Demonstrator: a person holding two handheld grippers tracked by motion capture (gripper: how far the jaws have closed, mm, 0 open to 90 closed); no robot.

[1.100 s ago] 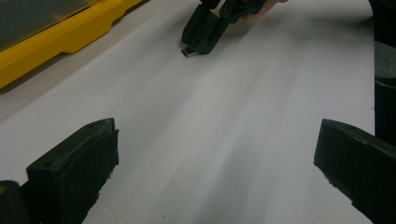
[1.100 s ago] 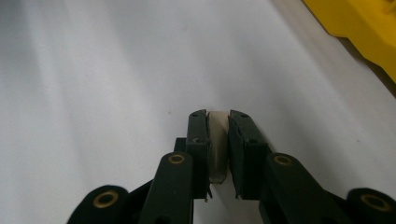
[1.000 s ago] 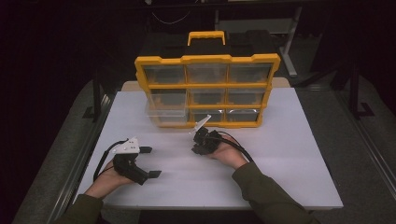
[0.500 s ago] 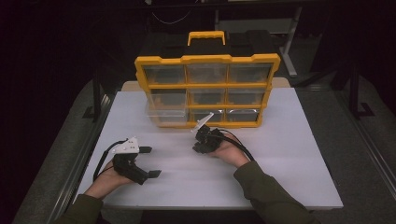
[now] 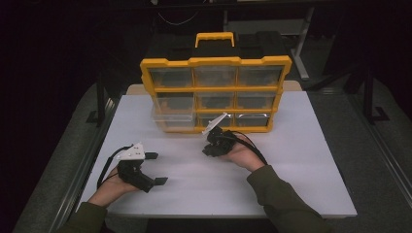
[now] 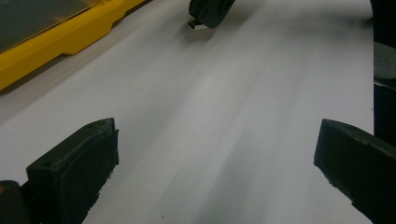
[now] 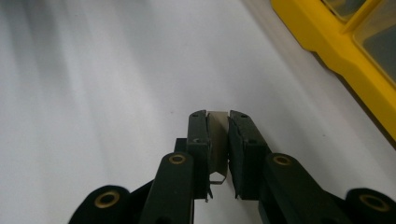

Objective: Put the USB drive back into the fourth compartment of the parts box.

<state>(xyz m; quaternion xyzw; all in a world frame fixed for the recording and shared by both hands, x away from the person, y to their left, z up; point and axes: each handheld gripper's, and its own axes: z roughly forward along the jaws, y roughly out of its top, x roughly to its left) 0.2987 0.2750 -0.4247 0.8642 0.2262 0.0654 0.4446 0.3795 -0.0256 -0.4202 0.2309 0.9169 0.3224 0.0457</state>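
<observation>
My right gripper (image 7: 217, 117) is shut on a small thin flat metallic piece (image 7: 217, 140), held just above the white table. In the high view the right gripper (image 5: 207, 150) sits in front of the yellow organizer (image 5: 216, 62), jaws pointing left and toward me. The left gripper view catches its tip with the light piece (image 6: 196, 25) at the top. My left gripper (image 5: 156, 168) rests at the front left, wide open, with only bare table between its fingers (image 6: 74, 163). The organizer stands upright with several clear drawers.
The lower left clear drawer (image 5: 167, 119) of the organizer sticks out a little over the table (image 5: 301, 160). The organizer's yellow base edge (image 7: 345, 56) runs close to the right gripper's right. Dark floor and metal frames surround the table.
</observation>
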